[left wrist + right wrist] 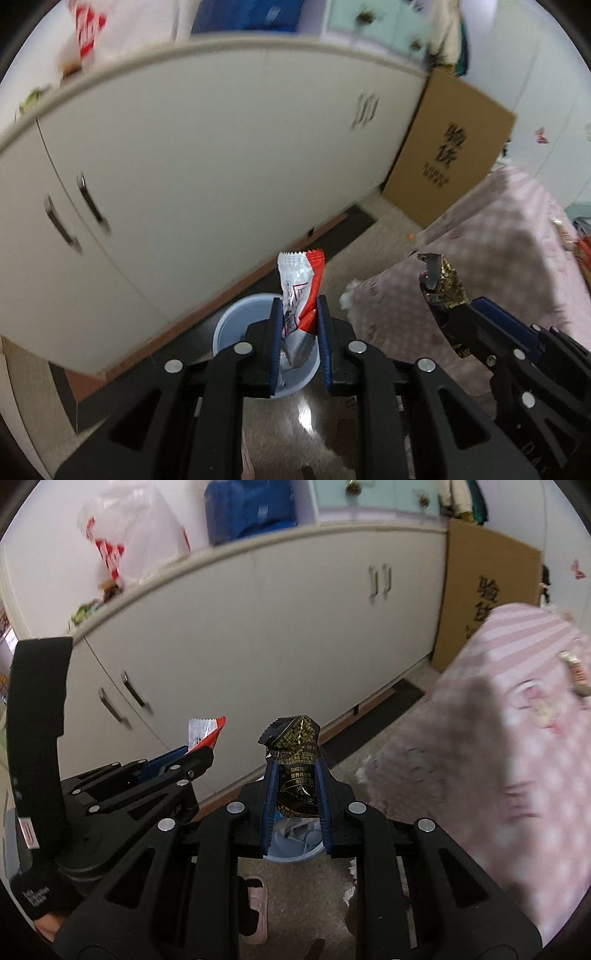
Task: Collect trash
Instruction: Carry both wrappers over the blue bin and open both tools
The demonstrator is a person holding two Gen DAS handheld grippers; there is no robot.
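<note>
Left gripper (299, 314) was clamped on a red-white wrapper (301, 288), fingers pointing forward. Right gripper (294, 775), just beside it, pinched a black-gold wrapper (295, 760).

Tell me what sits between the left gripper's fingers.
A white and red wrapper, pinched upright between the left gripper fingers, above the blue bin. The left wrist view shows it best.

We see open floor (303, 878) around the pale bin (236, 325), giving us room from above. The white cabinet (207, 147) walls off the far side, the pink-covered bed (498, 757) crowds the right, and a slipper (256, 904) lies near.
</note>
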